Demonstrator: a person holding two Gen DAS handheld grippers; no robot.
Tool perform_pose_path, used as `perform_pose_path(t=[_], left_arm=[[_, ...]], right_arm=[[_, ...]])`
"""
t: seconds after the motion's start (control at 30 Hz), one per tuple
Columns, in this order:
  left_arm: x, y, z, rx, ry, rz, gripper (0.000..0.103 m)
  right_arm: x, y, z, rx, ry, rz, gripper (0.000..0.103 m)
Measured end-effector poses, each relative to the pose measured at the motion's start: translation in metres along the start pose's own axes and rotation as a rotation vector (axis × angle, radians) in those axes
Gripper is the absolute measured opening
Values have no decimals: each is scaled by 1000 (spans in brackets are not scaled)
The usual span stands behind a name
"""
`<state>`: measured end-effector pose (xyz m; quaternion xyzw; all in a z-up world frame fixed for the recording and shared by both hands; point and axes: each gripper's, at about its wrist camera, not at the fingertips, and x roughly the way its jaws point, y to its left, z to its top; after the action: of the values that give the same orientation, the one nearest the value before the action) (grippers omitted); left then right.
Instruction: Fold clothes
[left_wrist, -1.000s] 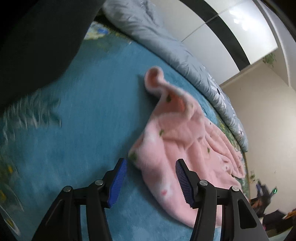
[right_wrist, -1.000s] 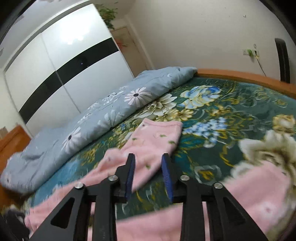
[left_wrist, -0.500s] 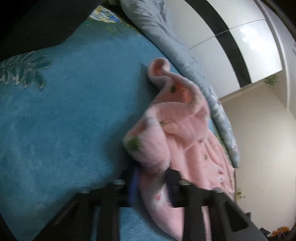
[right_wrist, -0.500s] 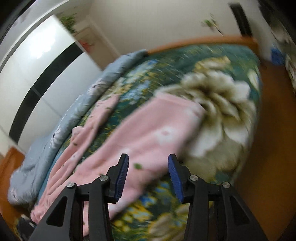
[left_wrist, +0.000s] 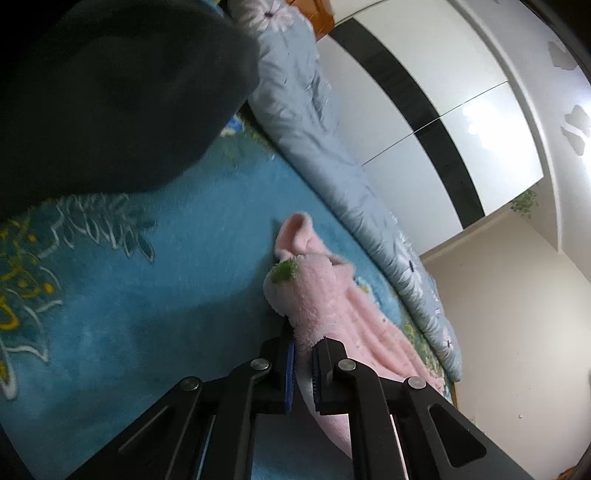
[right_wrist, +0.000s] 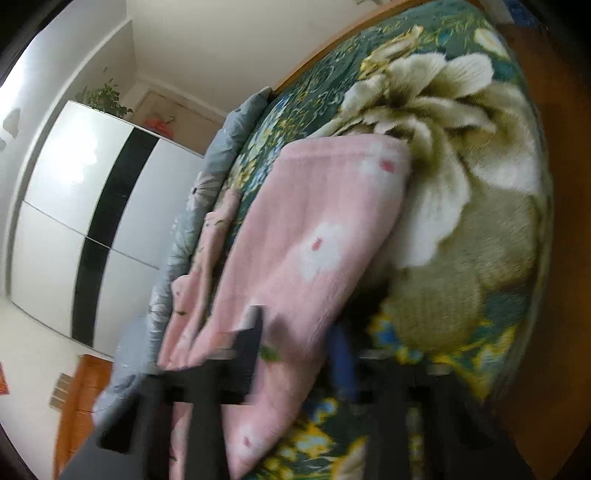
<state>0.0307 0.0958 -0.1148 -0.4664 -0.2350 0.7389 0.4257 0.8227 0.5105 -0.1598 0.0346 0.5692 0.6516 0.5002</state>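
Around: a grey quilt (left_wrist: 332, 155) is piled by the white wardrobe (left_wrist: 461, 92); a dark sleeve (left_wrist: 103, 92) blocks one corner | Garment: the pink fleece clothing (right_wrist: 306, 229) is spread on the flowery bed cover (right_wrist: 480, 229) | Left claw (left_wrist: 302, 363): clenched on a fleece fold | Right claw (right_wrist: 295, 354): clamped on the fleece edge (blurry).

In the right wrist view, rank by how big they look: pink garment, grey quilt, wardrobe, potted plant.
Largest to smallest as they appear:
1. Pink garment, though it lies nearest the camera, which inflates it.
2. Wardrobe, close behind; the order of these two is unsure.
3. Grey quilt, a narrow strip.
4. Potted plant.
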Motion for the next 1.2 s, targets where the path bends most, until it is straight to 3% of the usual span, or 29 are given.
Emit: perform_pose_path(t=[0.23, 0.3, 0.47, 0.6, 0.87, 0.93, 0.97, 1.03, 1.07, 1.2], left_arm=[[-60, 18, -5, -20, -58, -38, 8], [-73, 26, -13, 3, -70, -19, 8], [-66, 67, -42, -19, 9, 67, 8], [-58, 87, -51, -70, 52, 70, 8], [-62, 60, -48, 101, 76, 73, 10], [-61, 57, -47, 114, 89, 81, 14], [-61, 57, -46, 118, 97, 85, 21], [-69, 62, -42, 113, 91, 107, 30], [-73, 65, -40, 110, 87, 120, 36], [-101, 71, -24, 132, 29, 189, 47]], right_arm=[[-53, 38, 0, -199, -59, 69, 6], [-66, 41, -1, -248, -63, 67, 6], [-51, 2, -10, -210, 19, -44, 6], [-39, -19, -17, -162, 58, -85, 6], [-43, 1, -21, -316, 75, -149, 9], [-45, 6, -23, -346, 70, -173, 10], [-48, 8, -24, -356, 63, -183, 13], [-58, 9, -23, -364, 43, -189, 41], [-66, 9, -22, -367, 25, -189, 47], [-98, 22, -15, -383, -89, -253, 50]])
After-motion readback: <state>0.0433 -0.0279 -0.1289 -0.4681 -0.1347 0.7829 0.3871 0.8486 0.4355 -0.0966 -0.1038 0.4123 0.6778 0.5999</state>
